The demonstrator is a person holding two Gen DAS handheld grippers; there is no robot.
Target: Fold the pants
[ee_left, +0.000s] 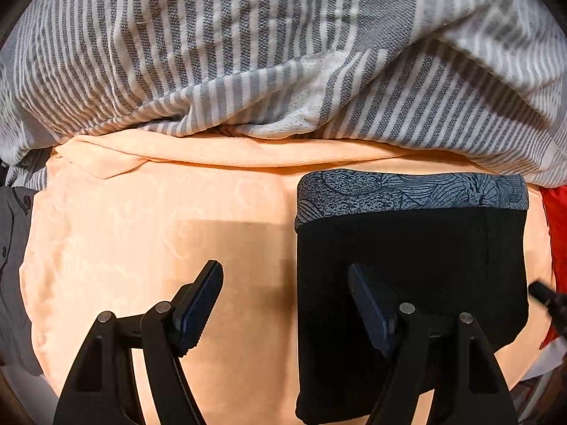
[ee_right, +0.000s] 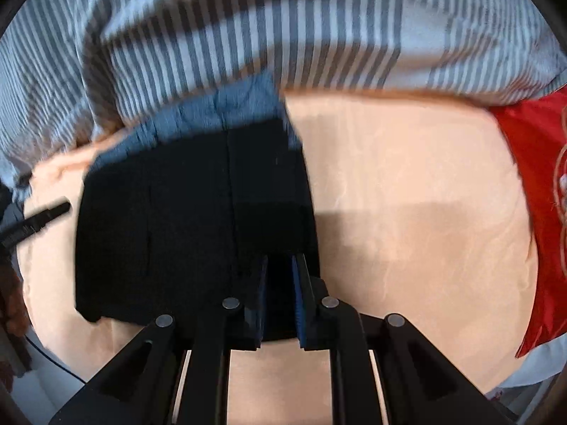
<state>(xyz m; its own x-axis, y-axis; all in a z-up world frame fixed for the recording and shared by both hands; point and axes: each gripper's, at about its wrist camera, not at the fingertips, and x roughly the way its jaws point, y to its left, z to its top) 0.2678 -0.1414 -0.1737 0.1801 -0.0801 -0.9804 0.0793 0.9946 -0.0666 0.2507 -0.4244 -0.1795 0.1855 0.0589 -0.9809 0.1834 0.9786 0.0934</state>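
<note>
I am looking down at the black pants (ee_left: 411, 265), which are lying folded into a neat block on the peach sheet (ee_left: 141, 241). Their blue patterned waistband (ee_left: 411, 191) is pointing toward the striped blanket (ee_left: 248, 53) that is bunching up behind. My left tool (ee_left: 287, 279) is hanging wide open with nothing in it; one finger is over the sheet and the other is over the pants. My right tool (ee_right: 278, 265) is sitting almost closed at the near right corner of the pants, with dark cloth showing in the thin gap. I cannot tell if it is really pinching it. A red cloth (ee_right: 531, 184) is lying at the right side.
</note>
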